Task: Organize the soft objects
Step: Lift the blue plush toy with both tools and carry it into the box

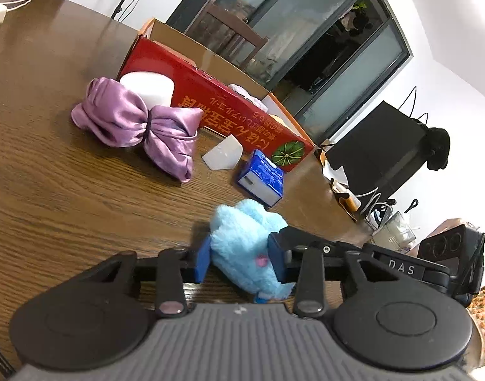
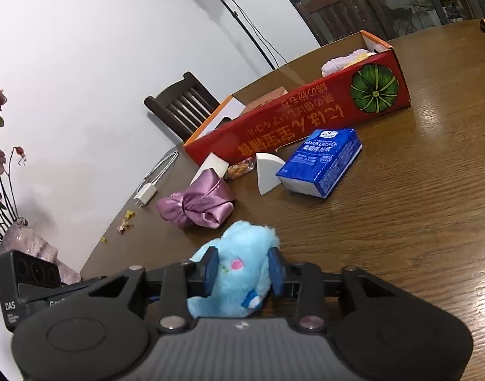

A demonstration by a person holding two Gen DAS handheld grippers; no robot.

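A light blue plush toy [image 1: 242, 241] sits between the blue pads of my left gripper [image 1: 241, 262], which is shut on it. In the right wrist view the same plush [image 2: 239, 266] is also pinched by my right gripper [image 2: 244, 271]. The toy is held low over the wooden table [image 1: 52, 174]. A purple satin pouch [image 1: 134, 123] [image 2: 195, 204] lies on the table ahead. A long red cardboard box [image 1: 229, 111] [image 2: 306, 120] stands open behind it, with a pale fluffy item [image 2: 341, 62] inside.
A blue tissue pack [image 1: 263, 177] [image 2: 322, 162] and white wedge sponges [image 1: 223, 157] [image 2: 268, 171] lie before the box. A white cylinder [image 1: 149, 89] stands by the pouch. A charger and cable [image 2: 147, 193], a flower vase [image 2: 33, 247] and chairs [image 2: 179, 104] lie around.
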